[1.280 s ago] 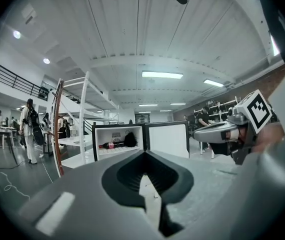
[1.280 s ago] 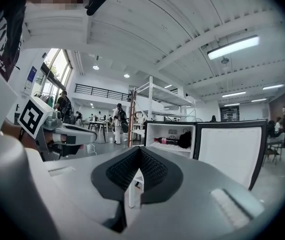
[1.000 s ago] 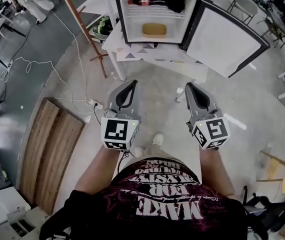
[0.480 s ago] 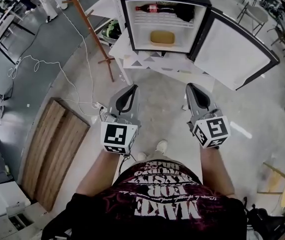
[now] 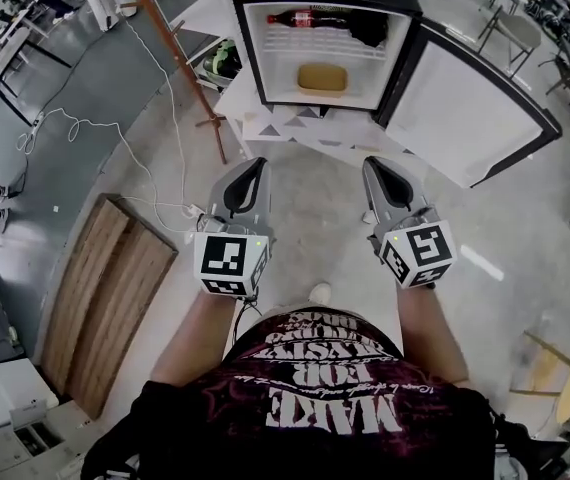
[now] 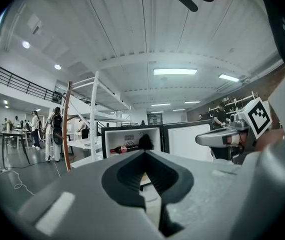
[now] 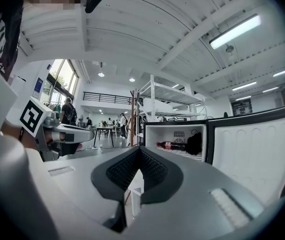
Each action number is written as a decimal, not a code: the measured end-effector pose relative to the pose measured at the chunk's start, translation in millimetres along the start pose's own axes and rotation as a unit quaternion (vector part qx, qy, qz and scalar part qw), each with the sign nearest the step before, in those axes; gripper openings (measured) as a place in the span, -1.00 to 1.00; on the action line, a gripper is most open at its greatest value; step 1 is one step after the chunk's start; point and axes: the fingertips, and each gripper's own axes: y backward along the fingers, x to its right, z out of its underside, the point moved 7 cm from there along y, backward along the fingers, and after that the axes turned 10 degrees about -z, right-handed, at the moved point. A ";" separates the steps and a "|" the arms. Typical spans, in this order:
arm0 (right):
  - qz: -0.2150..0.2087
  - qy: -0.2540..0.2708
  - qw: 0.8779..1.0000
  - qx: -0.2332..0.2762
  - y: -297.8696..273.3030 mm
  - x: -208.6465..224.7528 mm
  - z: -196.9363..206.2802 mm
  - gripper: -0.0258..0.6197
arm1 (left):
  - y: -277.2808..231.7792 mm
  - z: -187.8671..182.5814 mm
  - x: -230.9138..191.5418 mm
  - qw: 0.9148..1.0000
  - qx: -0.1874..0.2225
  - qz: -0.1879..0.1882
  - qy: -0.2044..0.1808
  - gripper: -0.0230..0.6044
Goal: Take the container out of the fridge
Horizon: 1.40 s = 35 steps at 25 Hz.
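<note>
The small black fridge (image 5: 249,48) stands open ahead, its door (image 5: 465,108) swung out to the right. A flat tan container (image 5: 322,77) lies on its lower shelf. On the upper shelf are a cola bottle (image 5: 305,17) and a dark object (image 5: 370,30). My left gripper (image 5: 254,166) and right gripper (image 5: 373,165) are held side by side, well short of the fridge, both shut with nothing in them. In the left gripper view the bottle (image 6: 124,148) shows beyond the left gripper (image 6: 145,154). The right gripper (image 7: 140,150) likewise points at the bottle (image 7: 171,145).
The fridge sits on a white table (image 5: 265,118) with a triangle-patterned top. A slanted wooden pole (image 5: 180,68) and white racking stand to its left. A wooden board (image 5: 105,298) and cables (image 5: 85,128) lie on the floor at left. Chairs stand at the far right.
Both grippers and the person have moved forward toward the open fridge, which now sits a little closer in the head view. Both pairs of jaws stay shut.
</note>
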 end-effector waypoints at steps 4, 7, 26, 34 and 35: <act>-0.011 0.002 1.000 0.002 -0.9 10.5 -3.4 -0.83 | -7.0 -3.9 4.4 1.000 0.004 -0.009 0.002 -0.93; -0.019 0.003 1.000 0.004 -1.0 15.3 -4.8 -0.83 | -9.0 -7.7 7.8 1.000 0.009 -0.015 0.000 -0.93; -0.004 -0.010 1.000 -0.007 10.0 29.7 9.7 -0.83 | -15.4 -1.8 19.9 1.000 -0.008 -0.007 -0.013 -0.93; 0.004 -0.027 1.000 -0.009 -1.6 33.2 18.9 -0.83 | -23.6 3.5 12.2 0.999 -0.021 0.005 -0.026 -0.93; 0.005 -0.028 1.000 -0.010 -4.1 34.2 20.1 -0.83 | -25.6 5.1 10.8 0.999 -0.022 0.006 -0.026 -0.93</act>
